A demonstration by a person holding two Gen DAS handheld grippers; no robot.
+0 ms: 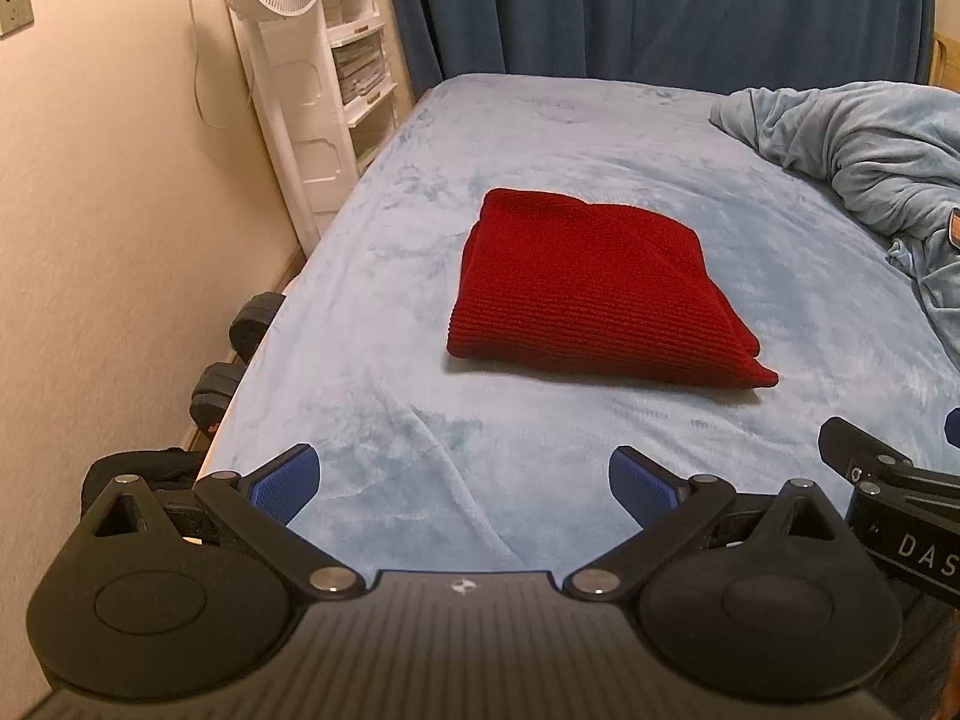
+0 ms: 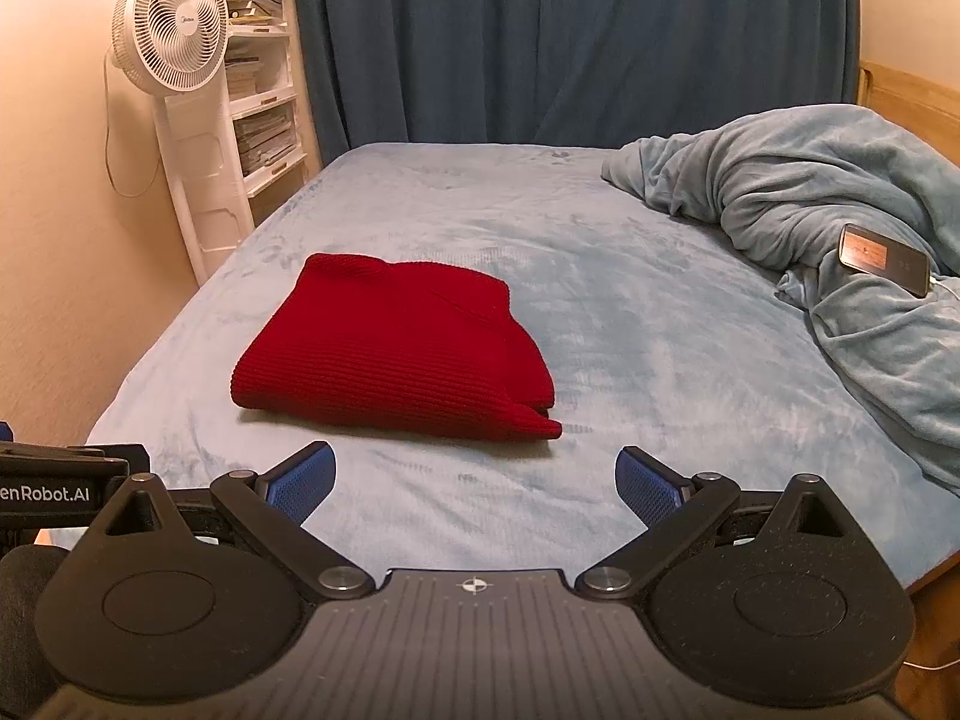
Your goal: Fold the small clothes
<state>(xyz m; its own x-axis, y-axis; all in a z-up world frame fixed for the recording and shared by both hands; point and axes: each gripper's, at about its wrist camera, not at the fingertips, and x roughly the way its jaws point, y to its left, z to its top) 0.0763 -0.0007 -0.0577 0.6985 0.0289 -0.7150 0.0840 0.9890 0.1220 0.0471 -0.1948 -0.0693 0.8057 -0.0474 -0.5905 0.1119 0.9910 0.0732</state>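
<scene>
**Red knit garment folded on the bed, both tools held clear**

Red knit garment [image 1: 594, 300] is seen lying as a compact folded rectangle on the light blue bed [image 1: 420, 480], towards the side nearest the wall, well apart from the crumpled blanket [image 2: 810, 192] heaped at the other side. A loose corner is left protruding at its near right edge. The left tool [image 1: 462, 483] and right tool [image 2: 474, 483] are both held back over the near edge of the bed, jaws spread wide and nothing gripped, which suggests the fold is judged finished. A phone [image 2: 882, 258] is propped on the blanket. Stacked papers are held in the white shelf unit [image 2: 264, 90] behind the fan [image 2: 171, 30].
</scene>
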